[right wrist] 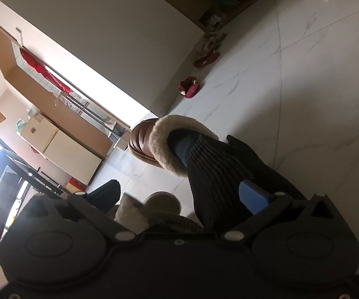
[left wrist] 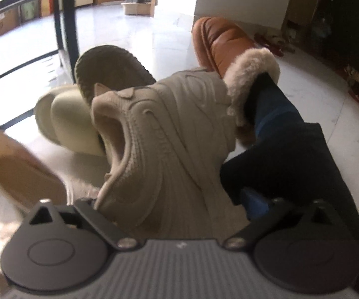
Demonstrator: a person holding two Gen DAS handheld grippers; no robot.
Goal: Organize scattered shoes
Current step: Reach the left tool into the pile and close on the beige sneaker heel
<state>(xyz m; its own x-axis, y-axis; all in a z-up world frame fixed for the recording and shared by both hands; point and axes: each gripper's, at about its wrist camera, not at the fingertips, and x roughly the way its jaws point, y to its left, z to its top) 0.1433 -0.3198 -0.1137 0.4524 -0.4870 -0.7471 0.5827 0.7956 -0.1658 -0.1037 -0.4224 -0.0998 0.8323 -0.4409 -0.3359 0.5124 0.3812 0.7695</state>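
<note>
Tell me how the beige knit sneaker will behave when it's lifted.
The sneaker will probably flex: its knit collar already looks soft and gaping. It likely feels light, being mostly fabric. Its ribbed surface should resist slipping, though it leans on other shoes and may tip once moved.

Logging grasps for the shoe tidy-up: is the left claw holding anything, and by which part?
It cannot be told. The near end of the beige knit sneaker sits between the fingers of the left claw, but the pads are hidden behind it.
</note>
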